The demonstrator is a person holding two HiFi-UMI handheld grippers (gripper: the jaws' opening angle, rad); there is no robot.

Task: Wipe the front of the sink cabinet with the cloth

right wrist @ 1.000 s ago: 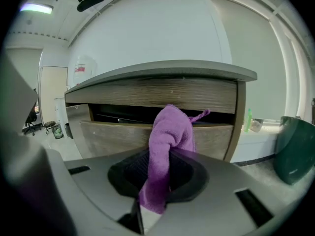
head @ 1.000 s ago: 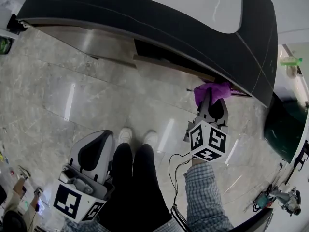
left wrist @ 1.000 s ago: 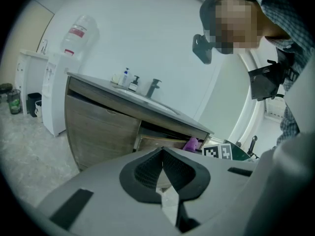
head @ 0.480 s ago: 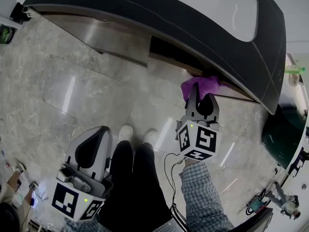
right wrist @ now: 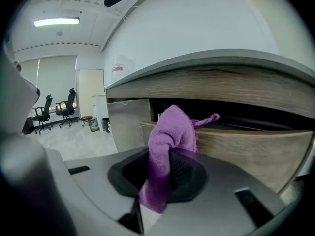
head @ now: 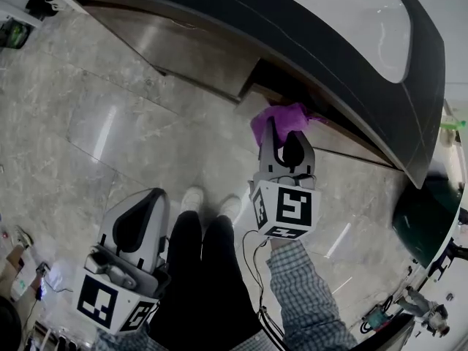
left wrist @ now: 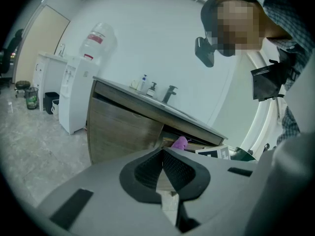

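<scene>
My right gripper (right wrist: 165,167) has its jaws clamped on the cloth (right wrist: 170,132). The purple cloth stands up out of them in the middle of the right gripper view, and one end hangs down below the pads. Its top is at the upper edge of the drawer front (right wrist: 246,146), and I think it touches the wood there, but I am not sure.

My left gripper (left wrist: 162,155) has its jaws together with nothing between them. It hangs low at the lower left of the head view, well apart from the cabinet (head: 183,46).

I judge that the wiping step is in hand. The next move calls for pressing the cloth flat on the front and sliding it along the wood, without letting it fall into the gap.

The drawer looks a little open, with a dark gap above its front, and I cannot tell what is in it. The sink (head: 351,13), at the upper right of the head view, looks empty.
</scene>
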